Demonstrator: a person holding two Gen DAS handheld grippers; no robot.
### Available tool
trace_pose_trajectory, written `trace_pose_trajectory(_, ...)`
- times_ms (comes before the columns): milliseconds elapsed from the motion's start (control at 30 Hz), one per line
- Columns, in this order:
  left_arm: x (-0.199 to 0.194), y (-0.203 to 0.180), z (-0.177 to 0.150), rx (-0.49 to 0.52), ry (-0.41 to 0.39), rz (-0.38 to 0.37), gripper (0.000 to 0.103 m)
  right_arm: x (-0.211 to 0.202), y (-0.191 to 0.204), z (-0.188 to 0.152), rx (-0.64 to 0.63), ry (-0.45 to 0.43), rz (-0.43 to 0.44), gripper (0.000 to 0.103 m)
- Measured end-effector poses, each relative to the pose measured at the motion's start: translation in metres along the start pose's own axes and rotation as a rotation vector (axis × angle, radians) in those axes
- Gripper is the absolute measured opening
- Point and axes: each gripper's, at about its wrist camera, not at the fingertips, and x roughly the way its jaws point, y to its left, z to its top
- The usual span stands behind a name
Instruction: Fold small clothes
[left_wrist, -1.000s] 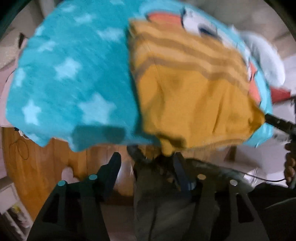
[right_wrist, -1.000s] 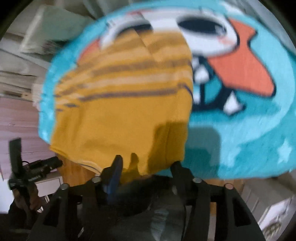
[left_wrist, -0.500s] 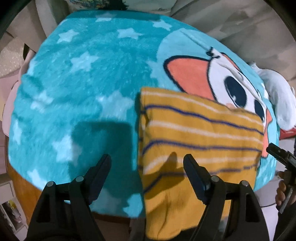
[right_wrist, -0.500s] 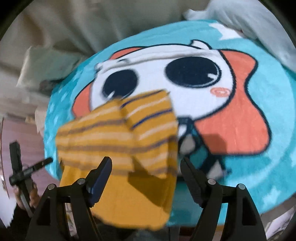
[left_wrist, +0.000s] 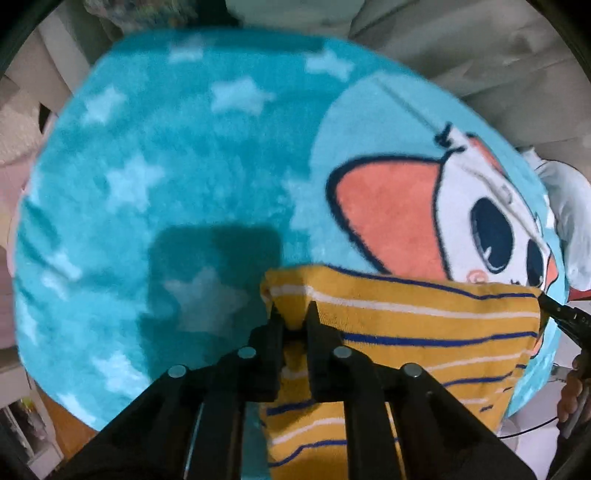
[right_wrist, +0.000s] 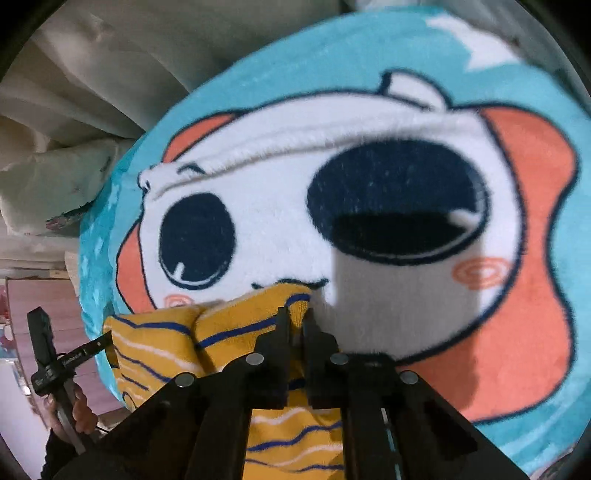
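The mustard-yellow knitted garment with blue and white stripes (left_wrist: 406, 332) lies on the fluffy turquoise blanket with pale stars and a cartoon face (left_wrist: 184, 166), its near part hidden behind the gripper frames. The left gripper (left_wrist: 293, 317) has just closed and pinches the garment's far left corner; the right gripper (right_wrist: 295, 319) has likewise just closed on the far right corner. Both views are blurred. A hand (right_wrist: 79, 410) shows at the frame edge.
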Motion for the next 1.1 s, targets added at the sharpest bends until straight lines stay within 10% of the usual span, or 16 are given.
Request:
trace_pose_trajectory(300,0.015,0.026,0.000,-0.155,0.018,0.017,0.021,0.014,-0.027,0.005,0.065,0.027,0.001,0.009)
trace_pose_trajectory(367,0.004,0.020,-0.003,-0.135,-0.007,-0.008,0.038,0.001,-0.021,0.003,0.026,0.000,0.045,0.030)
trace_pose_trajectory(400,0.000,0.021,-0.006,-0.126,-0.008,-0.022,0.060,-0.006,-0.020,0.000,0.012,-0.016,0.084,0.069)
trace_pose_trajectory(467,-0.008,0.023,-0.021,-0.098,-0.006,-0.046,0.081,-0.020,-0.022,-0.011,-0.010,-0.057,0.092,0.089)
trace_pose_trajectory(733,0.034,0.013,-0.061,-0.070,0.126,-0.086,0.081,0.010,-0.041,-0.047,0.035,0.047,0.118,0.082)
trace_pose_trajectory(967,0.037,0.013,-0.041,-0.138,0.056,-0.078,0.078,0.023,-0.031,-0.038,0.024,0.007,0.082,0.074)
trace_pose_trajectory(1100,0.035,0.005,-0.035,-0.083,0.066,-0.094,0.021,0.031,-0.026,-0.031,-0.004,0.044,0.114,0.039)
